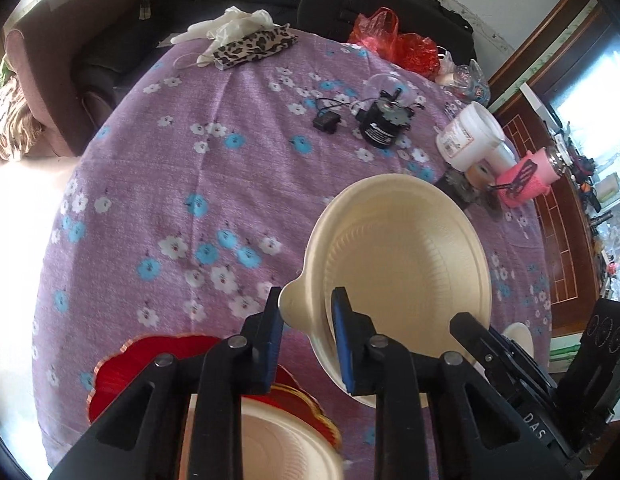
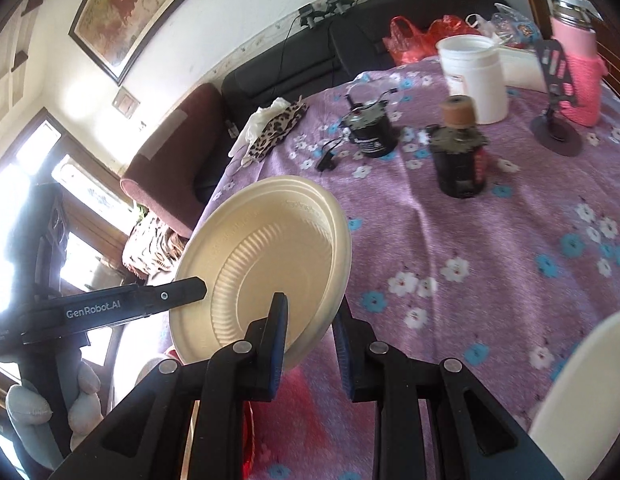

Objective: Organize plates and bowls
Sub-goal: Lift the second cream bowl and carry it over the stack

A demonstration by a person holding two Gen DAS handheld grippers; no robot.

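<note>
Blue-padded fingers (image 1: 344, 344) of the left hand-held gripper (image 1: 310, 344) sit right up front, straddling the rim tab of a cream plate (image 1: 402, 248) that is lifted and tilted above the counter (image 1: 158, 184). 1 pad is inside the rim; the other looks a shade off the tab, so I cannot tell if that grip is fully clamped. Across from it, the right hand-held gripper (image 2: 310, 340) has its jaws closed on the near edge of the same plate (image 2: 266, 264), seen there from its ribbed face.

Below the left fingers lies a red plate (image 1: 122, 376) with a scalloped gold edge, and a cream bowl (image 1: 270, 444) rests in it, near the counter's near edge. My guess is the lifted plate is headed for that stack.

To do it well: level the plate first, keep 1 firm hold while the other lets go, and lower it centered so the rims nest rather than catch.

Both cream pieces look like thin molded pulp, matte, with fine radial ribs, so they should be light and a bit flexible; squeeze gently. A purple floral cloth covers the counter, soft and creased. Far right stand a white tub (image 1: 466, 136) and a pink knitted bottle sleeve (image 1: 526, 178).
</note>
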